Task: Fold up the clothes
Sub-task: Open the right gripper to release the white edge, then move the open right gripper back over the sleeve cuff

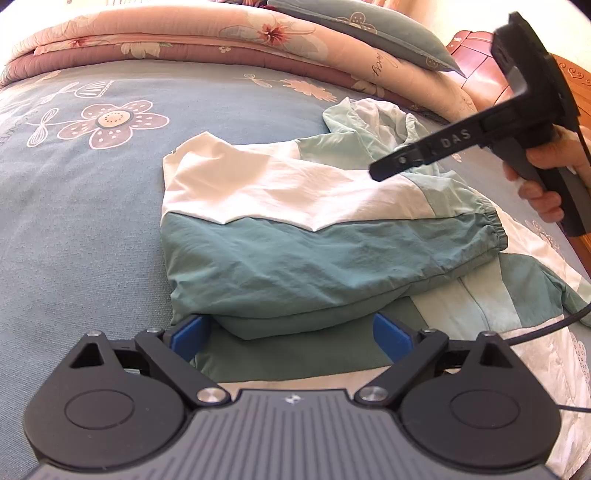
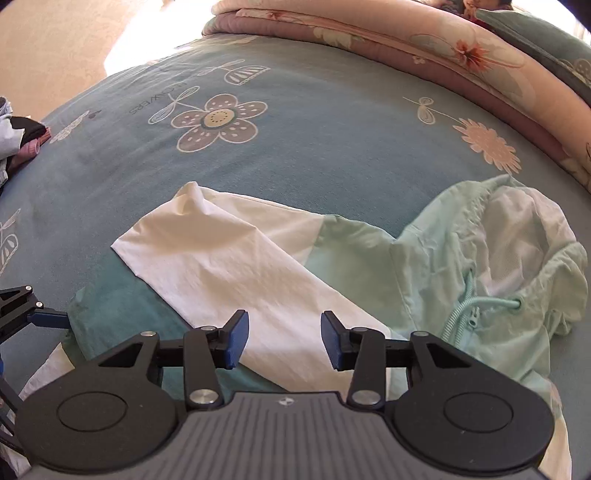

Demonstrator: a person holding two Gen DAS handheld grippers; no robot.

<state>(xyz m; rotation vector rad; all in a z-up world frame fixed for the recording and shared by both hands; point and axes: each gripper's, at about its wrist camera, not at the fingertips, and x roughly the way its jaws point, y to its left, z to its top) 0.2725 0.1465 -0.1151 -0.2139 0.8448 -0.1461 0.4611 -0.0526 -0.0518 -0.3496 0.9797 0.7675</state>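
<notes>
Covers both views almost edge to edge: blue-grey bedsheet with printed flowers (image 1: 92, 192), spread flat. Bears the word "FLOWERS" beside one large bloom in the right wrist view.

Lies along the far edge of the sheet: folded pink and mauve floral quilt (image 1: 184, 40), stacked in layers, with a blue-grey patterned pillow (image 1: 373, 29) resting on top at the far right.

Rests near the middle of the sheet, on the near side: lightweight hooded jacket in white, mint and teal panels (image 1: 295, 236). Shows one sleeve folded across the body, elastic cuff (image 1: 493, 225) pointing right in the left wrist view. Shows the mint hood (image 2: 517, 236) crumpled at the far right, with zipper and drawstring visible at the collar. Lies flat but wrinkled, only partly folded.

Sits low over the near teal hem of the jacket: left gripper (image 1: 291, 336), blue pads spread wide to either side of the folded fabric edge, gripping nothing. Cannot tell whether the pads touch the cloth.

Hangs above the white sleeve panel: right gripper (image 2: 284, 339), blue pads set a moderate gap apart, empty between them. Appears in the left wrist view as a black device at the upper right, held by a hand (image 1: 546, 177) around its grey handle.

Sits at the far left edge of the right wrist view: small heap of other clothes (image 2: 18, 140), dark and pink, well apart from the jacket.
</notes>
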